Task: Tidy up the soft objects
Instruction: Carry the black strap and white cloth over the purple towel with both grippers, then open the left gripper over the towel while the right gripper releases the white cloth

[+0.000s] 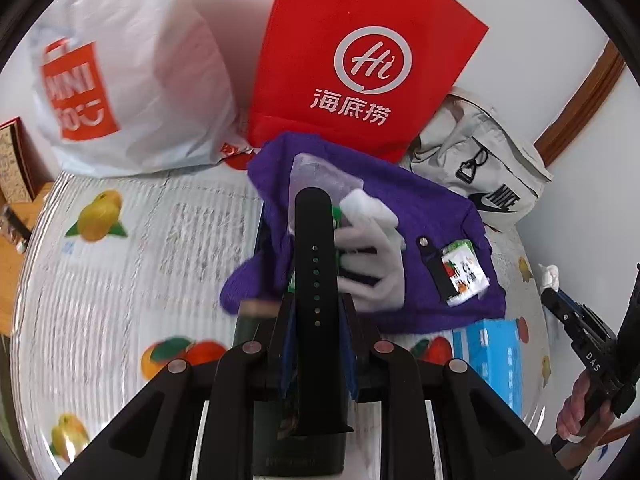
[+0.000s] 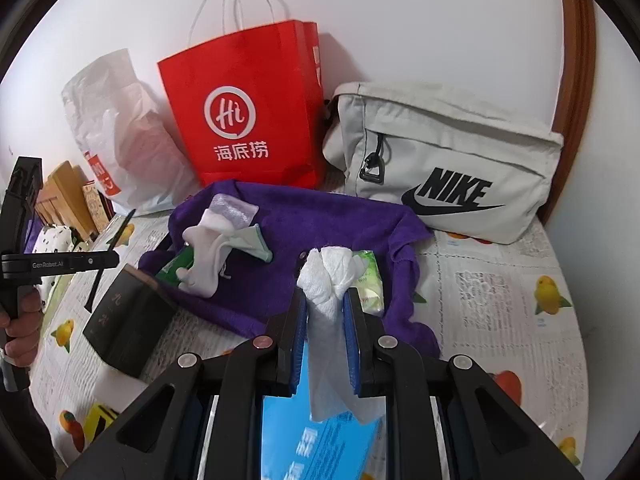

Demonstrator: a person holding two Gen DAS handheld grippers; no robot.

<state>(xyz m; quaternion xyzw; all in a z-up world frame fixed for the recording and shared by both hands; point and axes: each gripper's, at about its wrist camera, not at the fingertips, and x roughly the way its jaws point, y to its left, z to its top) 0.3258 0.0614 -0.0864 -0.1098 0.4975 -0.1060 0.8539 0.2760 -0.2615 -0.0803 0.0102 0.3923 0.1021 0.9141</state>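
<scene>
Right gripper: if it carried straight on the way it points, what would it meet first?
The right gripper, shut on a white tissue, would probably meet the green-and-white packet on the purple cloth first, though depth is unclear.

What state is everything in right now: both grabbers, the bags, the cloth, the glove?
Left gripper: shut on a black watch strap.
Right gripper: shut on a white tissue.
Red paper bag: upright against the wall.
White plastic bag: slumped, crumpled.
Nike bag: zipped, leaning on the wall.
Purple cloth: spread out, rumpled.
White glove: lying on the cloth.
</scene>
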